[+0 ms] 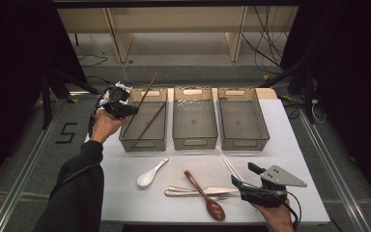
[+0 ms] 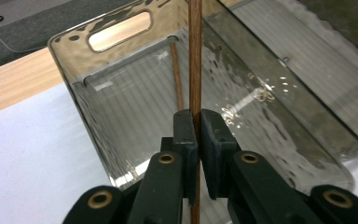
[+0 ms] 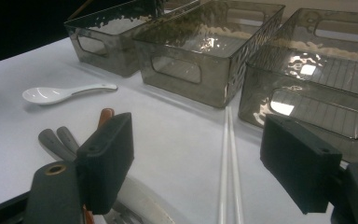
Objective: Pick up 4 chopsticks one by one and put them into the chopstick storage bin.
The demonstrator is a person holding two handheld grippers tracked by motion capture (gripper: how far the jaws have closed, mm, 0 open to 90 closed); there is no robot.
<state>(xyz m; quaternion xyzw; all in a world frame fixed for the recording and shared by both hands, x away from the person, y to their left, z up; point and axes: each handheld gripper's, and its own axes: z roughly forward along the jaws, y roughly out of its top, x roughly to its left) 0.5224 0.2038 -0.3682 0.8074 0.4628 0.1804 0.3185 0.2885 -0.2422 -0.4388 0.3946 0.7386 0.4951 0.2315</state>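
Chopstick point(image 2: 195, 56) | pinched by left gripper point(image 2: 198, 140) | right gripper point(image 3: 200, 172) wide, empty

The wooden chopstick point(image 2: 195, 56) runs off the left gripper view's top and bottom edges.

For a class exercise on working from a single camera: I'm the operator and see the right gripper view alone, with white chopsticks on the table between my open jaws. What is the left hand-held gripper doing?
Observer: The left hand-held gripper is shut on a brown chopstick, held over the left bin.
Operator: Is anything in that bin yet?
Observer: Yes, a second brown chopstick lies slantwise inside it.
Operator: What is the brown tip beside my jaw?
Observer: It is the handle of a wooden spoon, which lies across the metal cutlery with its bowl toward the near table edge.
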